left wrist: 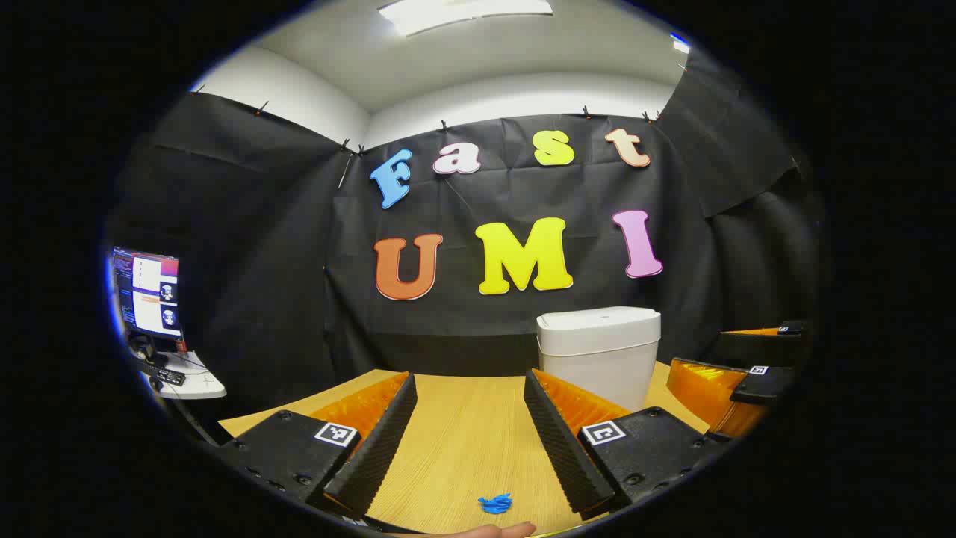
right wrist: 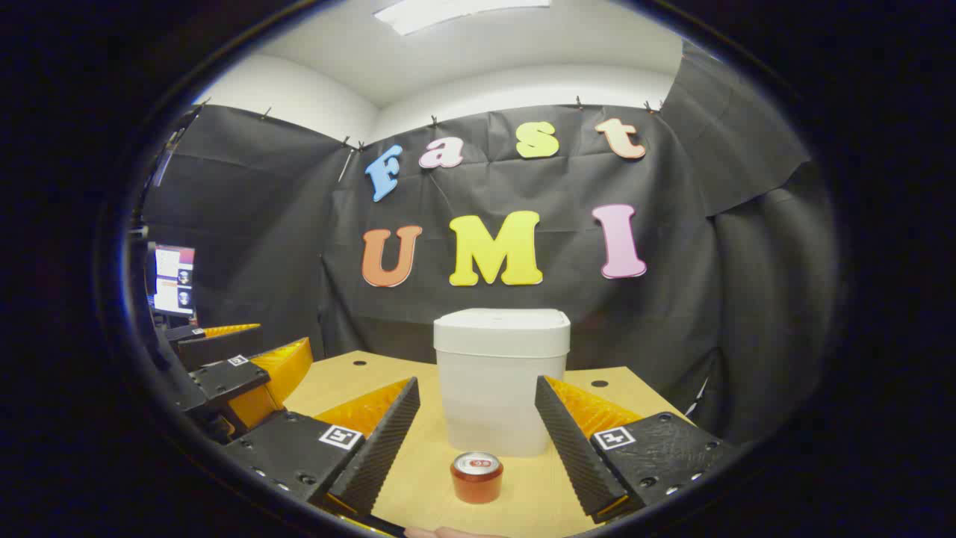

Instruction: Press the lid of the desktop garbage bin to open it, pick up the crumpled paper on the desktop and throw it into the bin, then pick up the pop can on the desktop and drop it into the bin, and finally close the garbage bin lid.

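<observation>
- Left gripper (left wrist: 469, 441) hovers over the wooden table (left wrist: 463, 418), fingers spread wide apart with nothing between them
- Blue crumpled paper (left wrist: 495, 504) lies near, between those fingers
- Right gripper (right wrist: 478, 448) likewise gapes, holding nothing
- Pop can (right wrist: 476, 477) stands upright between its fingers, just in front of the white garbage bin (right wrist: 500, 373), lid down

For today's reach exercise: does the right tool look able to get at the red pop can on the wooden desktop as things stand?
Probably yes. The red pop can stands upright on the wooden desktop, in line with the gap of the open right tool and apart from the closed white plastic bin behind it. Nothing lies between the tool and the can.
</observation>
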Motion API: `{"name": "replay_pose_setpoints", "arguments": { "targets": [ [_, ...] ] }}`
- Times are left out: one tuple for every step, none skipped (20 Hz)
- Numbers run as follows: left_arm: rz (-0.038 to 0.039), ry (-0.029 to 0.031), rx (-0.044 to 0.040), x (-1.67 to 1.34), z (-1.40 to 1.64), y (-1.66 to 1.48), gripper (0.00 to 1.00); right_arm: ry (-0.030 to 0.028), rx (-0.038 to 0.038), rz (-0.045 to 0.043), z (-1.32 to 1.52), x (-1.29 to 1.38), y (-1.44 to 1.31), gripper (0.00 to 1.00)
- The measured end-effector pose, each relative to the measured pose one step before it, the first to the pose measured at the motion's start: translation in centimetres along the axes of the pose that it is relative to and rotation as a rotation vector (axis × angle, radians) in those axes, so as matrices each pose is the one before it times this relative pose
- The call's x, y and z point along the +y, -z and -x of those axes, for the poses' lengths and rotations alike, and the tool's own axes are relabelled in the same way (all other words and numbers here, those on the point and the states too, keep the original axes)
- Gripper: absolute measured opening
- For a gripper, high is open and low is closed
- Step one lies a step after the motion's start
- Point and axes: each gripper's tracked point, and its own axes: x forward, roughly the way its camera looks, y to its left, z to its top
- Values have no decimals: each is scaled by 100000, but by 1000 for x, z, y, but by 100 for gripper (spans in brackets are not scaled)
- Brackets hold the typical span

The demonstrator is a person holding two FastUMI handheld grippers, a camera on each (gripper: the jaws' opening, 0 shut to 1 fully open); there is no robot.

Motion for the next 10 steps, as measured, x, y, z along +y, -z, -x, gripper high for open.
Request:
{"name": "replay_pose_setpoints", "arguments": {
  "targets": [
    [304, 292, 902, -75, -112, 195, 93, 430, 194, 201, 119, -221, 98, 97],
    [631, 479, 1161, -188, 32, 343, 94, 372, -139, 380, 60, -197, 12, 96],
    [668, 117, 1603, -215, 14, 496, 94, 492, -152, 242, 22, -227, -13, 96],
    [95, -449, 1399, 53, -117, 232, 95, 650, -252, 1, 43, -256, 78, 96],
    [-149, -30, 676, 12, -47, 217, 96, 412, -389, -27, -1, -196, -124, 96],
    [-110, 111, 809, -54, -99, 181, 96, 371, 65, 191, 17, -72, 131, 96],
    [-187, 287, 566, -110, 57, 137, 96, 263, 38, 24, -38, -110, -39, 96],
    [-531, 47, 124, -17, 7, -2, 96, 81, 195, -58, 12, -39, 134, 97],
    [-671, -451, -275, 87, -103, -110, 96, -136, 286, -1, -7, -14, 21, 97],
    [-566, -325, -198, 10, -65, 8, 96, -6, 350, 223, 4, -2, 137, 97]
  ]
}}
